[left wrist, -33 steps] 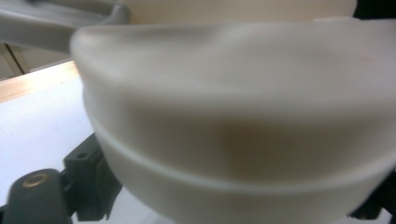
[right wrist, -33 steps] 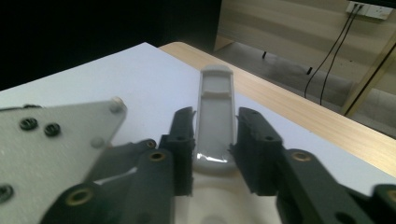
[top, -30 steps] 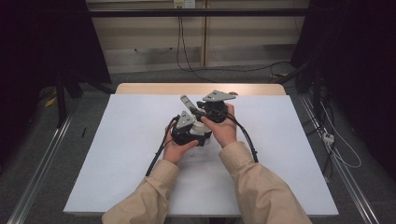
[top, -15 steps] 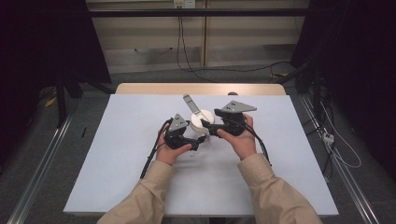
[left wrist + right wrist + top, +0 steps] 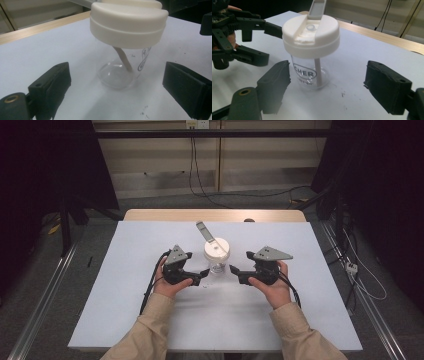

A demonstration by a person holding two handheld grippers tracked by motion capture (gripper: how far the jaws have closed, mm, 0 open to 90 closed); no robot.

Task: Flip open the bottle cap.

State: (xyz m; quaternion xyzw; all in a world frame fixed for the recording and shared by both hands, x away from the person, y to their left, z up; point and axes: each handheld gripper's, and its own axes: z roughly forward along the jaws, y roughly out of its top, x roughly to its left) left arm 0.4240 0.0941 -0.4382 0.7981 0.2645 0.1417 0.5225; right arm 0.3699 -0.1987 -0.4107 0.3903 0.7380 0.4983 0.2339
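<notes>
Cup (image 5: 216, 261): clear, upright, near middle of white counter (image 5: 125, 320), between the two tools and touching neither. White lid (image 5: 310, 37) seated on top, flip cap (image 5: 204, 231) raised toward far edge; pale straw (image 5: 318, 75) slanting inside down to base. Printed lettering on wall, partly legible. Appears empty.
Left tool (image 5: 202, 275): jaws wide apart, gripping nothing, just beside cup.
Right tool (image 5: 234, 272): jaws wide apart, gripping nothing, just beside cup.
Risks, as judged: top-heavy under wide lid, so likely to tip if nudged by one jaw first; slick wall apt to slip or twist in pads; raised flap liable to snag; lid perhaps loose if lifted by rim.
</notes>
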